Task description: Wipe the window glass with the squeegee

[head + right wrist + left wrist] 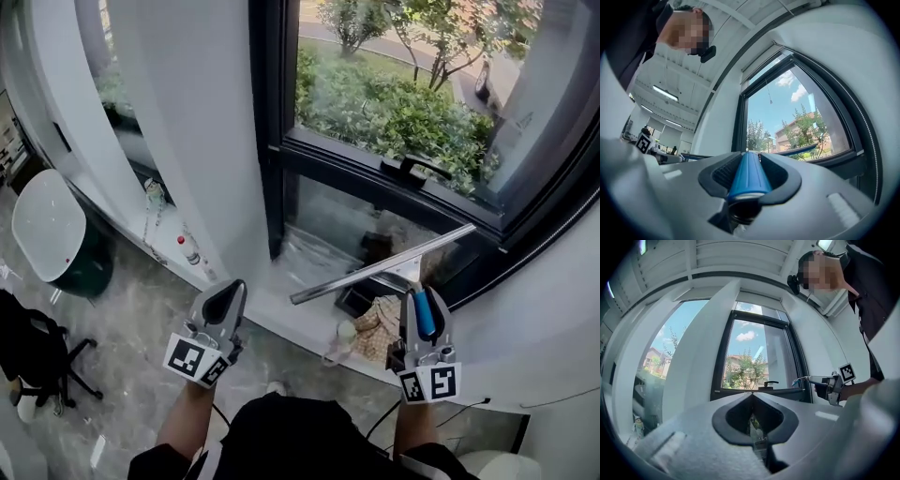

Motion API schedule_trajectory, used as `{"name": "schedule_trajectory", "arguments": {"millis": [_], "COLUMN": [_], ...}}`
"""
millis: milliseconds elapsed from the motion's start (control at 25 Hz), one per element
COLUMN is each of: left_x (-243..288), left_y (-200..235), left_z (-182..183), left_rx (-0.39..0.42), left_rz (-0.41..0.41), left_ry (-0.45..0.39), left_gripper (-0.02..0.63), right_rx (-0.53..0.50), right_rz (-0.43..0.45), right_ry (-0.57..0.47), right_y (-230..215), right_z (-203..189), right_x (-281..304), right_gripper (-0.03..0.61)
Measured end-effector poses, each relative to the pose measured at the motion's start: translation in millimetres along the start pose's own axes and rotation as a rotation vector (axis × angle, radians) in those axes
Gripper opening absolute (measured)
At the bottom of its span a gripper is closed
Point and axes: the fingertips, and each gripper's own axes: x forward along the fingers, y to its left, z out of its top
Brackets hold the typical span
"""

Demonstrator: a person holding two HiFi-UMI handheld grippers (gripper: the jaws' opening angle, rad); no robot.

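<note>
Right tool (419, 298) is clamped on the squeegee (384, 264), jaws pinching the blue handle (426, 314) from both sides so it runs straight down the middle. Left tool (230, 289) is closed on nothing. It hangs well left of the window latch (412, 167) and lower down, doing no work.

The blade (797, 150) sits below the latch, slanted across the lower pane (328, 220), with its high end right of the latch and its low end left of it. Can't tell from any view whether the rubber edge is actually on the glass.

My take on how it handles:
- It looks light, a stiff metal channel with a soft rubber strip, so weight shouldn't be an issue.
- The blade is long and I'm holding it by one round, smooth-looking handle. Any uneven drag on the glass will probably try to twist it in the jaws.
- The handle is the only sensible place to grab. Up near the head would likely give the most control over the tilt.
- The rubber needs even pressure. I'd guess pressing too hard just makes it chatter and leave streaks.
</note>
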Motion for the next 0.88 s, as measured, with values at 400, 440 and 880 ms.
{"name": "schedule_trajectory", "arguments": {"millis": [400,440,880], "left_x": [61,69,159], "left_y": [-1,-4,-44], "left_z": [-6,-6,16], "left_rx": [-0.043,-0.048,-0.008], "left_rz": [-0.152,-0.162,-0.217], "left_ry": [-0.033,-0.037,-0.105], "left_gripper": [0.002,0.002,0.002], "right_rx": [-0.084,-0.093,-0.175], "right_rz": [-0.126,-0.134,-0.135], "right_ry": [-0.005,-0.007,-0.108], "right_y": [-13,-18,-75], "right_z": [17,20,60], "right_x": [-1,0,17], "right_gripper": [0.132,0.132,0.132]}}
